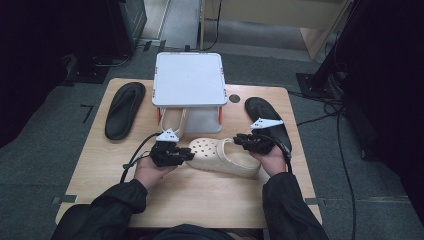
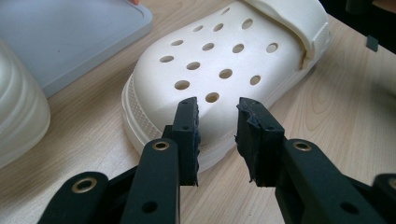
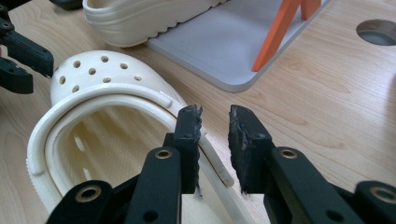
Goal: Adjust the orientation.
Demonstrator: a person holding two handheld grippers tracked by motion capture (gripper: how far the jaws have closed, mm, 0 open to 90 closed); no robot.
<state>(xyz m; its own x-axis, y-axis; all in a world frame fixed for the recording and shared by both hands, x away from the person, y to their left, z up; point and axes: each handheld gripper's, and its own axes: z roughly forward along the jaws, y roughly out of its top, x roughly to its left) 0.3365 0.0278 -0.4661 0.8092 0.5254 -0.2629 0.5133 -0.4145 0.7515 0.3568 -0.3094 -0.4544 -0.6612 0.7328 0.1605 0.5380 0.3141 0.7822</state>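
— Cream foam is what you're dealing with: the clog (image 1: 226,156) lies on the surface (image 1: 200,200) in front of the rack (image 1: 189,80), toe toward your left gripper (image 1: 184,155), heel toward your right gripper (image 1: 241,140).

— And my jaws?

— Both pairs stand partly spread, pinching nothing. Your left pads (image 2: 188,135) hover at the toe rim of the clog (image 2: 224,65); your right pads (image 3: 189,144) straddle the heel strap (image 3: 212,158), not pressing it as far as I can tell.

— What could go wrong?

— The strap looks thin and may pivot, so if you lift by it the clog could swing or drop. At the toe, the rounded rim could squirt out of a shallow pinch. Also mind the second clog (image 3: 140,16) on the rack's base (image 3: 233,51): a careless swing could knock it.
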